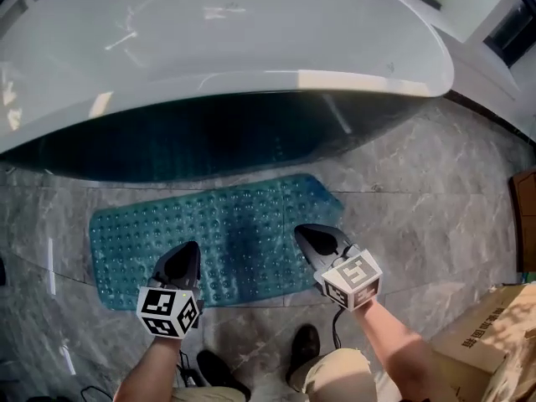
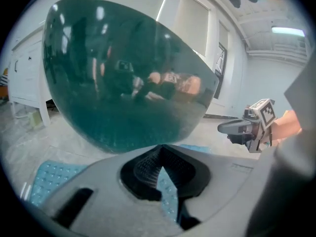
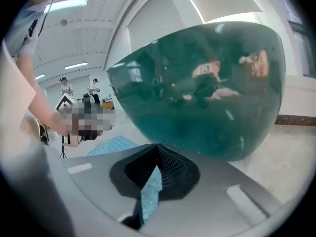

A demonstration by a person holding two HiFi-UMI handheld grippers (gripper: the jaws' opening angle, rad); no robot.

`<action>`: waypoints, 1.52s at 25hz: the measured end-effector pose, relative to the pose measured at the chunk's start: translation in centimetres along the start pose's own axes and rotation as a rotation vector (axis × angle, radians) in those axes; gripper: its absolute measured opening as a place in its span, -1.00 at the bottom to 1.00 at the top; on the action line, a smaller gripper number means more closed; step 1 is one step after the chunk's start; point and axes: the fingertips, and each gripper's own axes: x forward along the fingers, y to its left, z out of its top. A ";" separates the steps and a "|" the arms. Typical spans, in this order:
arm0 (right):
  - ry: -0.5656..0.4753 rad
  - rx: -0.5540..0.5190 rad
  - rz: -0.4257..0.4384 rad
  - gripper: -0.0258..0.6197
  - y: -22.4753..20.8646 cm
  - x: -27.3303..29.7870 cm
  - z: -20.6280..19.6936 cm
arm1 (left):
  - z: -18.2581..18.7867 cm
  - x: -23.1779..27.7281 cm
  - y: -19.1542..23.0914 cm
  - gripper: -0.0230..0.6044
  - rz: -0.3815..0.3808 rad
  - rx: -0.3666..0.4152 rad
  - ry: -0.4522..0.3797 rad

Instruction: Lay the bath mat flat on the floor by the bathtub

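The mat (image 1: 243, 224) lies flat by the tub (image 1: 209, 57); left tool (image 1: 189, 251) and right tool (image 1: 303, 233) — both pressed together, empty — should lift clear gently.

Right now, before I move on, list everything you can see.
bathtub: one, white rim, dark teal side, top
bath mat: one, teal, flat on floor beside bathtub
floor: one, grey marble tiles, all around
cardboard box: one, brown, lower right
shoes: two, black, bottom centre
left hand-held gripper: one, black, shut, empty, above mat's left part
right hand-held gripper: one, black, shut, empty, above mat's right part
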 end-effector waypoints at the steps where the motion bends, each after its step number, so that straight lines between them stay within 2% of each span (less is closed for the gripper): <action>1: 0.002 0.010 -0.002 -0.90 0.5 -0.8 0.7 | 0.6 -1.0 -0.5 -0.92 0.003 -0.009 0.003; 7: 0.025 0.084 -0.013 -0.90 5.0 -5.0 6.7 | 6.7 -7.3 -3.2 -0.92 0.037 -0.053 -0.013; 14: 0.027 0.087 0.090 -0.90 14.1 -9.0 12.4 | 13.0 -14.6 -7.4 -0.92 0.052 -0.094 -0.019; 18: 0.016 0.125 0.051 -0.90 15.1 -12.0 16.3 | 15.8 -17.5 -9.7 -0.92 0.081 -0.093 -0.013; 20: 0.007 0.143 0.023 -0.90 15.2 -13.5 18.7 | 17.3 -19.1 -10.7 -0.92 0.103 -0.077 -0.005; 22: -0.015 0.153 0.017 -0.90 16.0 -14.7 21.5 | 19.4 -20.9 -11.6 -0.93 0.130 -0.028 -0.006; 24: -0.044 0.141 0.017 -0.90 16.8 -15.5 24.3 | 22.0 -22.1 -12.3 -0.93 0.152 0.020 -0.032; 27: -0.097 0.103 0.018 -0.90 17.8 -16.3 28.1 | 25.5 -23.4 -13.4 -0.93 0.168 0.030 -0.095; 34: -0.163 0.073 -0.005 -0.90 19.6 -17.4 33.8 | 32.2 -25.9 -14.6 -0.93 0.158 0.055 -0.187; 38: -0.193 0.081 -0.005 -0.90 20.0 -18.0 35.7 | 34.6 -26.9 -15.4 -0.93 0.157 0.090 -0.247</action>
